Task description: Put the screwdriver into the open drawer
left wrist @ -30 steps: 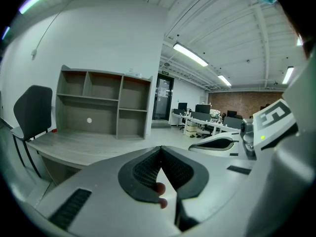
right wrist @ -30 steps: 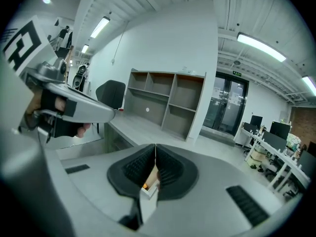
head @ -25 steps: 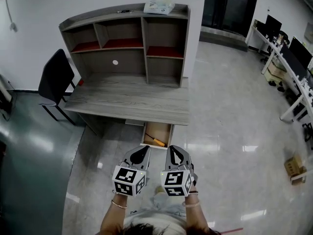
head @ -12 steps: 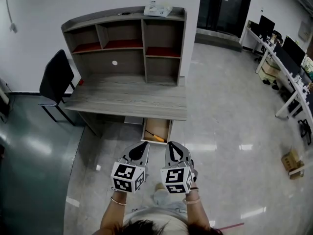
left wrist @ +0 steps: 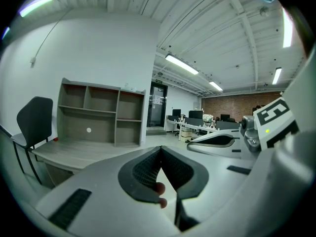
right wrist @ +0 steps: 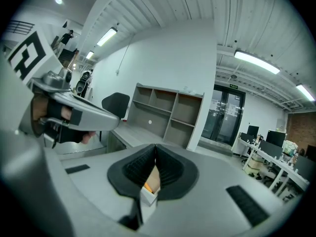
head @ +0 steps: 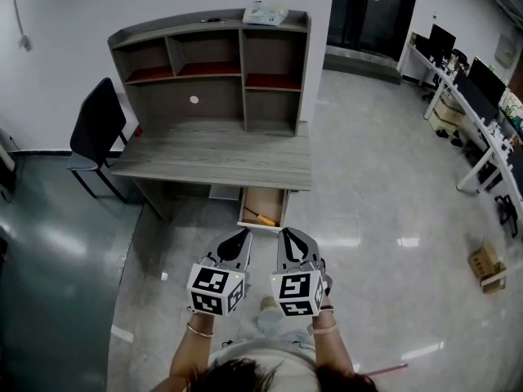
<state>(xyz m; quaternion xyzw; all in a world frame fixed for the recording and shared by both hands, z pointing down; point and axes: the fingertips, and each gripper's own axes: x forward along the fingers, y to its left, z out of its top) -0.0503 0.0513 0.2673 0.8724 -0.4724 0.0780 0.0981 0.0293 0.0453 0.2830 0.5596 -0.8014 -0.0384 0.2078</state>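
The person is standing back from the desk, holding the left hand-held gripper (head: 243, 232) and the right hand-held gripper (head: 286, 234) side by side at waist height, both pointing forward at the open drawer (head: 272, 202) under the surface (head: 212, 158). Each hand-held gripper has its jaws pressed together at the tips and is carrying nothing. The screwdriver (head: 260, 216) is lying inside the drawer, just ahead of the two tips and below them, roughly between their lines of aim. Its long axis is running on a slant across the drawer floor, with the orange handle turned toward the right hand-held gripper and the dark shaft angling away to the left and farther in. Neither one is clearly nearer, though the right one is looking straight down onto the handle. To my eye the task looks finished, with at most the drawer left to push shut.
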